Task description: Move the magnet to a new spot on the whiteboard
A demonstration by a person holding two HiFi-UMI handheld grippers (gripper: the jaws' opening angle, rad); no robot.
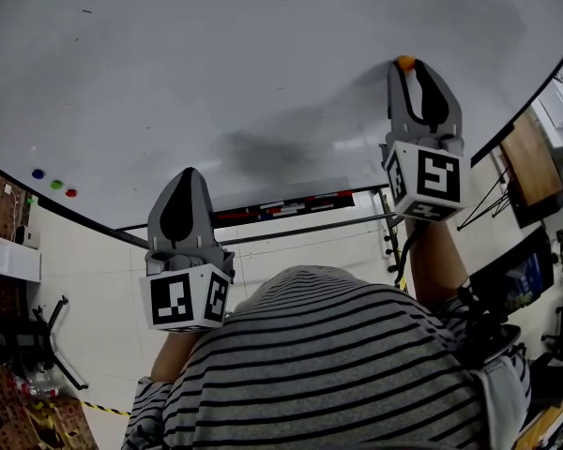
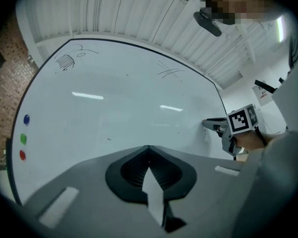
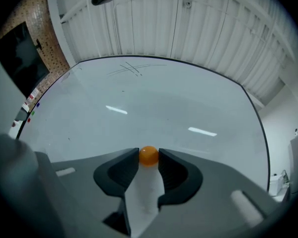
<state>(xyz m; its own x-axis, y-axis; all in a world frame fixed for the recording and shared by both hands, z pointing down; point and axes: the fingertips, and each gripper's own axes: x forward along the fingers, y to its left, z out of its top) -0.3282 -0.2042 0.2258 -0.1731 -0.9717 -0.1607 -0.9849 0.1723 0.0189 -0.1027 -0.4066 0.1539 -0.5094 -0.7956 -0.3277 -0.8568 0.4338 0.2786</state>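
A small orange magnet sits on the whiteboard at its right side. My right gripper is up against the board, and its two fingertips touch the magnet on both sides, shut on it. The left gripper view shows that gripper from the side with its tips at the board. My left gripper is shut on nothing and hangs lower, near the board's bottom edge.
Blue, green and red magnets line up at the board's left edge. A marker ledge runs under the board. Faint pen scribbles mark its top. A person's striped shirt fills the foreground.
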